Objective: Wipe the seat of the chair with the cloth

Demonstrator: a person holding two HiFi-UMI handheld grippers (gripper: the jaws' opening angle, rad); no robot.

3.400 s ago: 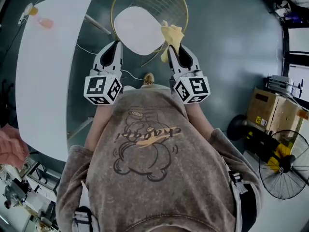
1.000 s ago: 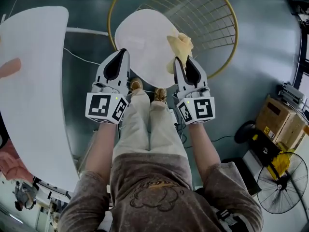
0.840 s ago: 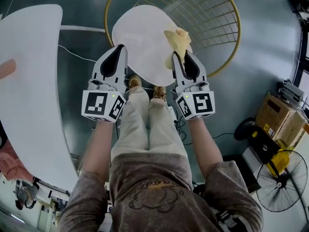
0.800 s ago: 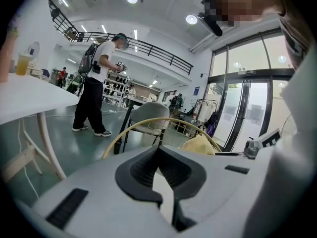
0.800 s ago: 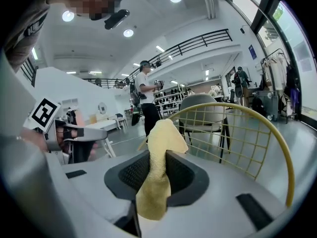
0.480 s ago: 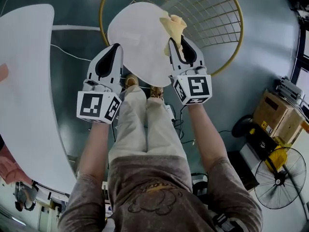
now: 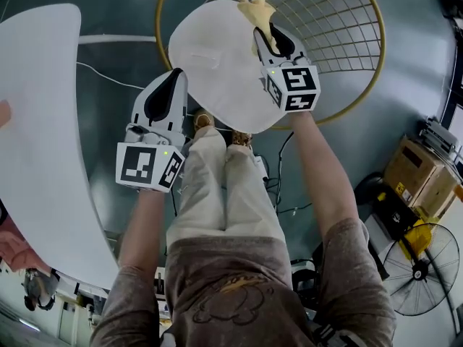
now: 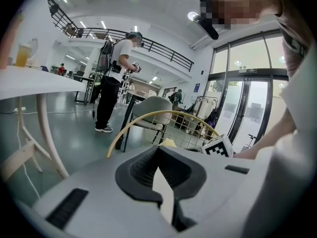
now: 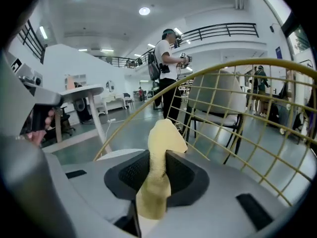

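Two grippers: your right gripper (image 7: 265, 33) reaches out over the far right part of the seat (image 7: 210, 56), while your left gripper (image 7: 173, 78) hangs by the seat's near left edge.
Right claw: it's clamped on the cloth (image 9: 159, 148), a yellow wad pinched between the pads. One tuft pokes past the tips and a tail trails behind them.
Left claw: closed, tips together, with nothing between them.
Cloth position: it sits at the seat's far edge, just beside the gold wire back (image 7: 362, 20) of the chair. You can't tell from these views whether the tuft presses on the seat or rides just above it.
Seat: a white oval that looks smooth, with most of its surface between your two grippers.
How the cloth handles: it looks soft, light and floppy. It folds where it's squeezed and shouldn't fight you, though a limp tuft bends away unless you lean it into the surface.
Where to hold: your grip on the bunched middle looks right, leaving enough free cloth ahead of the tips to do the rubbing.
Step in hand: likely the far end of a wiping stroke, with the near and left parts left to cover.
Watch out: hard jaw tips may scrape the seat if the tuft folds under, and the wire back is near enough to snag.
Off to the side: the white table (image 7: 43, 121) on your left is well apart and not in play.
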